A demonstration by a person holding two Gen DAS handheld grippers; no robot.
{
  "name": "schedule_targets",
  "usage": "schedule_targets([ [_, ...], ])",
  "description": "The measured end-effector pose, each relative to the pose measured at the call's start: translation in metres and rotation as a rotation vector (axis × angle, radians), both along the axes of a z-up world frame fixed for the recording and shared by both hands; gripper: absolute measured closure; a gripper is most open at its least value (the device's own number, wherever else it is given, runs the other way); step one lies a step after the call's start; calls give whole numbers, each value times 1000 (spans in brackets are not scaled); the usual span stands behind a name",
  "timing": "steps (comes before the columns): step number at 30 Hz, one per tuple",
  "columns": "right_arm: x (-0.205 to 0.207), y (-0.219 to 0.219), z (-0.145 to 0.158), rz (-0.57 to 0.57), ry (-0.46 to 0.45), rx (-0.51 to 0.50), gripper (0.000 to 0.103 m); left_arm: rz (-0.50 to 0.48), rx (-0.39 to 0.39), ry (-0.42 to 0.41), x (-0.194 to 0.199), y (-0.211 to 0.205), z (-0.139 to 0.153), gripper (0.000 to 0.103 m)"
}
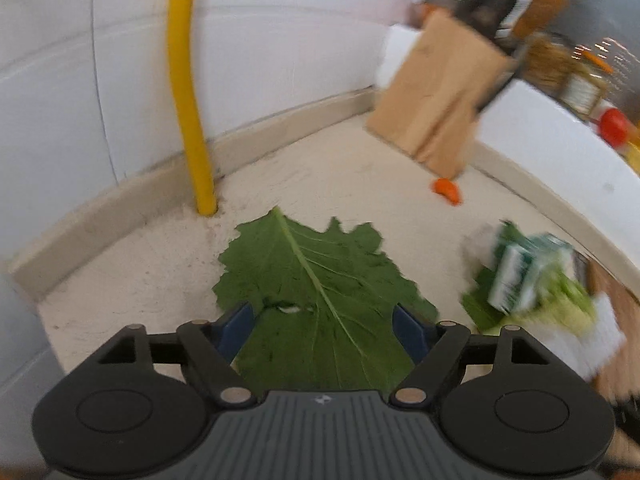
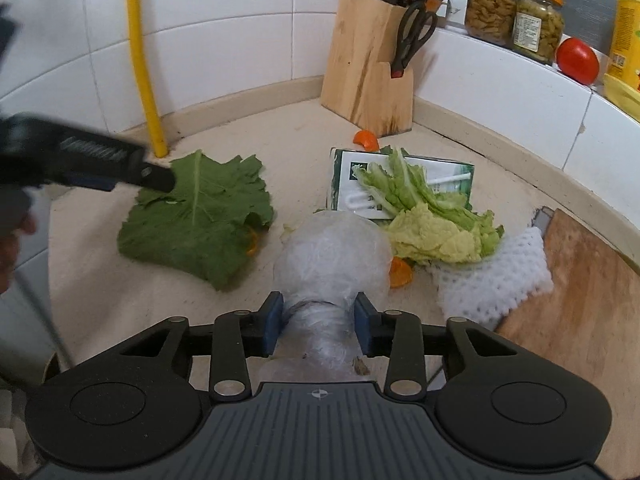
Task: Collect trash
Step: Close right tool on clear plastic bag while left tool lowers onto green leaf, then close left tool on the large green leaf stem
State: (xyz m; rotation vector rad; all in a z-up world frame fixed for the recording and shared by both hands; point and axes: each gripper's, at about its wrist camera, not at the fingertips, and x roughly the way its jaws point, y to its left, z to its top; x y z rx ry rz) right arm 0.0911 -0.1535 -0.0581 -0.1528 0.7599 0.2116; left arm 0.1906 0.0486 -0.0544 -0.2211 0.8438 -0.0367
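In the left wrist view the left gripper (image 1: 324, 320) hangs over a big green leaf (image 1: 320, 296) lying flat on the pale counter (image 1: 360, 168), its blue-padded fingers (image 1: 240, 324) spread wide with one tip near each edge of the leaf. Whether the tips touch the leaf is hard to tell, since the picture is smeared. A yellow pipe (image 1: 188, 92) rises from the counter just beyond the leaf tip. Farther back in the corner stands a wooden knife block (image 1: 436, 92), with a bit of orange peel (image 1: 447, 190) at its foot. To the right lies a green and white carton (image 1: 520, 276) among paler leaves (all blurred).

In the right wrist view the right gripper (image 2: 318, 324) is clamped on the twisted neck of a clear plastic bag (image 2: 332, 256), whose bulging body rests on the counter (image 2: 120, 300) ahead of the fingers. The leaf (image 2: 200, 216) lies to the left, with the left gripper (image 2: 156, 178) over its upper edge. Behind the bag sits the carton (image 2: 344, 172), with pale cabbage leaves (image 2: 432, 224) draped across it and a white straw (image 2: 448, 180) on top. An orange peel piece (image 2: 400, 272) lies just beside the bag, another (image 2: 366, 140) by the knife block (image 2: 368, 68). White foam netting (image 2: 492, 276) lies at the edge of a wooden cutting board (image 2: 580, 308). On the ledge stand two jars (image 2: 512, 16) and a tomato (image 2: 577, 60).
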Motion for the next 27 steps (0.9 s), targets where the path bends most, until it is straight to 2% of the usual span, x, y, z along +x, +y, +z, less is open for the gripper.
schedule_targets([
  [4, 9, -2, -5, 0, 8, -3, 52, 64, 70, 47, 23, -13, -21, 32],
  [6, 13, -3, -8, 10, 20, -10, 51, 60, 109, 61, 30, -19, -29, 32],
  [10, 18, -5, -11, 23, 39, -11, 38, 42, 186, 46, 37, -29, -36, 27],
  [12, 19, -4, -13, 28, 39, -20, 38, 48, 184, 53, 38, -29, -36, 27],
  [13, 20, -4, -14, 30, 44, -19, 40, 41, 183, 54, 38, -28, -35, 31],
  [14, 22, -4, -14, 30, 50, -14, 42, 23, 181, 48, 36, -28, -34, 39],
  [15, 23, -4, -14, 30, 55, -11, 50, 7, 178, 45, 33, -27, -33, 44],
  [16, 25, -4, -14, 34, 65, -10, 57, -9, 175, 47, 30, -27, -31, 56],
  [17, 26, -4, -14, 35, 73, -9, 57, -27, 176, 51, 27, -27, -29, 70],
  [18, 26, -3, -13, 35, 74, -11, 59, -44, 161, 59, 22, -26, -27, 76],
  [19, 25, -1, -12, 38, 71, -22, 60, -55, 149, 65, 18, -25, -25, 89],
  [20, 24, 0, -11, 41, 68, -34, 60, -69, 128, 72, 12, -23, -24, 94],
  [23, 19, 5, -7, 47, 50, -62, 61, -100, 94, 90, -6, -17, -21, 97],
  [27, 9, 9, -2, 44, 37, -78, 61, -174, 85, 82, -35, -18, -16, 98],
])
